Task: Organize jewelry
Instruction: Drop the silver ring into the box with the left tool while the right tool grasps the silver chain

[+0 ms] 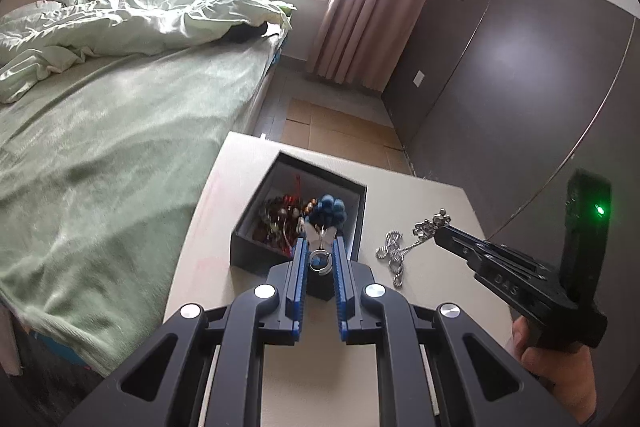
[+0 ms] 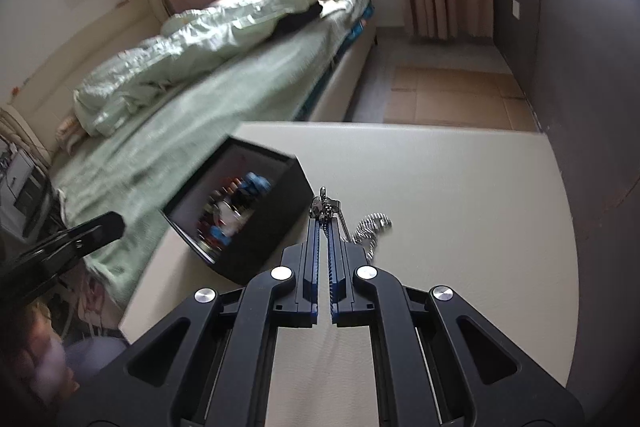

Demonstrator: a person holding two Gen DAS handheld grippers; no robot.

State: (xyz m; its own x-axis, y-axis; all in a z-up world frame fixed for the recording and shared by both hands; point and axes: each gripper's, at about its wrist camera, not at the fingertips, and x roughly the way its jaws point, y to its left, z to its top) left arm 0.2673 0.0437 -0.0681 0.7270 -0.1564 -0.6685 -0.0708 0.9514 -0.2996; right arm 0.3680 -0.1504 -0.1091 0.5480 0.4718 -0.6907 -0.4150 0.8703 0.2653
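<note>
Bedroom: green-sheeted bed [image 1: 120, 131] just left of pale matte tabletop [image 1: 420, 211], dark wardrobe [image 1: 520, 67] on right. One black square box [image 1: 248, 247], open-topped, rigid walls, near tabletop's left edge; holds tangle of red, brown and blue beads [image 1: 288, 219]. Left gripper [image 1: 320, 247] over box's near wall, ribbed blue fingers [image 1: 299, 259] narrowly parted, pinching one silver ring-and-butterfly piece [image 1: 319, 251] with blue bead cluster at tip. Right gripper [image 2: 323, 223], fingers pressed nearly together, pinching clasp end of one silver chain [image 2: 370, 227]; rest of chain heaped on tabletop just right of box. Bare tabletop right of chain and towards far edge.
</note>
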